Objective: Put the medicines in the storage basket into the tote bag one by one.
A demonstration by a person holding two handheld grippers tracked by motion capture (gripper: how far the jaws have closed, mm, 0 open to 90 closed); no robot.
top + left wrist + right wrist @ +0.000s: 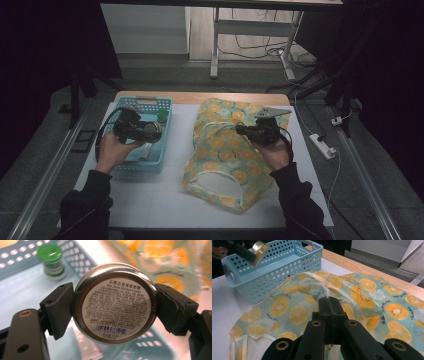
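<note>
Tin (113, 302) of herbal candy, round and metal, gripped edge-on between the pads of the left claw (150, 131), label side and barcode facing the camera on that claw. Held up above the blue basket (165, 107), with a small green-capped jar (52, 261) standing in the basket beyond and to the left of the claw, and a flat sachet (87, 347) lying below it. Probably light but rigid; smooth, curved wall likely slippery, so best gripped squarely across the widest part of the rim, as now, with pads opposite one another. Off-centre squeeze could let it pop out sideways. Lid seam worth keeping away from the pads.

Right claw (331, 302) clenched on the clear plastic strap (322, 280) of the lemon-print bag (220, 150), pinched thin between its jaws. Bag soft, floppy, lying on the white worktop (165, 200) just right of the basket, mouth facing the near edge. Fabric likely to sag and fold unless lifted by that strap; opening probably needs holding up for the tin to go in.
</note>
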